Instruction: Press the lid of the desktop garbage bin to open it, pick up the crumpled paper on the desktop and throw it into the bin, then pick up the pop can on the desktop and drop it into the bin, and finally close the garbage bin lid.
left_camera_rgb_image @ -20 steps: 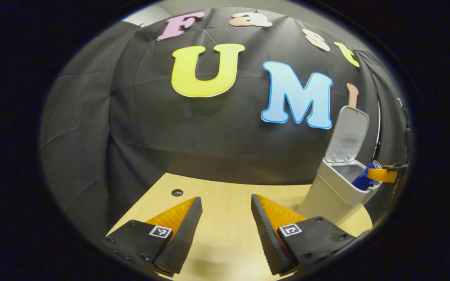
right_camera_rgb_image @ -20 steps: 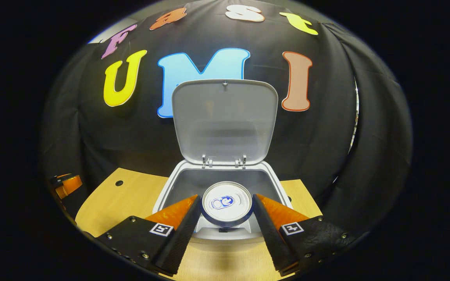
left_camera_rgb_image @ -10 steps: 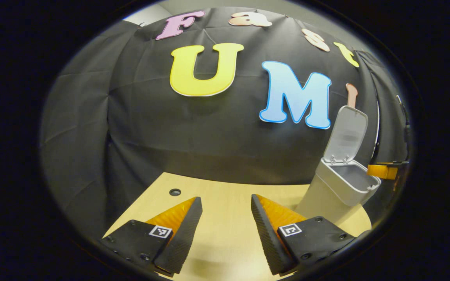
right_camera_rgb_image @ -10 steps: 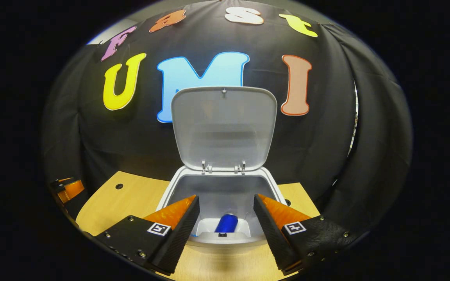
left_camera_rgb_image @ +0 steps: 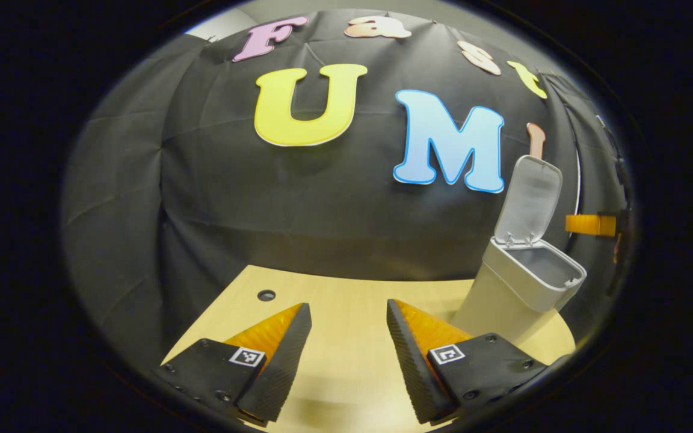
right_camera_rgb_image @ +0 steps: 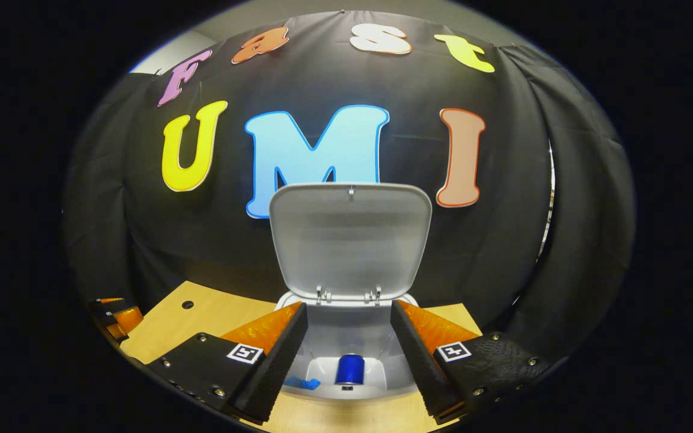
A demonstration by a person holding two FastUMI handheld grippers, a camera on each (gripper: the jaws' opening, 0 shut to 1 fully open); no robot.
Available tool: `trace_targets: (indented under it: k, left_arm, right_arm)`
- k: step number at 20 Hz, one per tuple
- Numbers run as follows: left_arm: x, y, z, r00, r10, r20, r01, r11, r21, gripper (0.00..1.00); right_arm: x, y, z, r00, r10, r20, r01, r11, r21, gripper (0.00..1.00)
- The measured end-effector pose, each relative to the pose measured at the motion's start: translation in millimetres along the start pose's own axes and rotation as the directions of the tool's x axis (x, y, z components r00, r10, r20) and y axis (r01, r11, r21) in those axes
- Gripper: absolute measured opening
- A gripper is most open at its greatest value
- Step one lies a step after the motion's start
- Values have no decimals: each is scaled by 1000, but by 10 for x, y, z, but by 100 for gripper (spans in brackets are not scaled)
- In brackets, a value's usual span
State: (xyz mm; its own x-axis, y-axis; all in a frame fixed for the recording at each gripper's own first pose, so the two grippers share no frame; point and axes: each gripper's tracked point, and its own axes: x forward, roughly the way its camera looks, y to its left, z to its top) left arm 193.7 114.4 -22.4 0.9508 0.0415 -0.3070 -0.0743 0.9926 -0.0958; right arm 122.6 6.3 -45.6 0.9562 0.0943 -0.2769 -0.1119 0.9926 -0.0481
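Blue metal pop can [right_camera_rgb_image: 350, 368] lies in grey plastic bin [right_camera_rgb_image: 376, 328] | my right gripper [right_camera_rgb_image: 346, 337] empty, jaws apart | upright lid [right_camera_rgb_image: 350, 237] at 12 o'clock awaits closing.

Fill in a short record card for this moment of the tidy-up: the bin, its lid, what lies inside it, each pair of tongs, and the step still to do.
Bin: pale desktop garbage bin standing on the wooden table
Lid: lid raised, hinged at the back
Inside: blue pop can at the bottom; a blue scrap beside it, too small to identify
Left tongs: left tongs open, holding nothing, over the table beside the bin
Right tongs: right tongs open, holding nothing, above the bin's opening
Step left: close the lid
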Motion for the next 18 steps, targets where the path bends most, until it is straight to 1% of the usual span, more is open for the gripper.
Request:
trace_targets:
  k: [2, 3, 9, 12, 15, 18]
  left_arm:
    - [13, -6, -7, 1000, 0, 1, 0, 1000, 4, 84]
    - [9, -7, 3, 1000, -1, 1, 1, 1000, 4, 84]
    - [21, -41, 1, 1000, -5, 1, 5, 1000, 7, 85]
    - [10, -73, -19, 1000, -9, -1, 9, 1000, 7, 84]
    - [-14, -70, -26, 1000, -7, 0, 7, 1000, -2, 85]
    - [-53, 2, -37, 1000, 10, 1, -10, 1000, -5, 85]
  right_arm:
    - [7, -32, 224, 999, -7, 40, 7, 1000, -8, 89]
    - [-52, -122, 383, 998, -10, 57, 11, 1000, -12, 90]
    - [10, -197, 918, 990, -16, 138, 20, 999, -32, 89]
    - [57, -205, 1154, 985, -10, 173, 14, 1000, -25, 89]
    - [144, -217, 1313, 980, -9, 199, 12, 1000, -12, 89]
    - [239, -231, 1416, 976, -12, 219, 13, 1000, -2, 89]
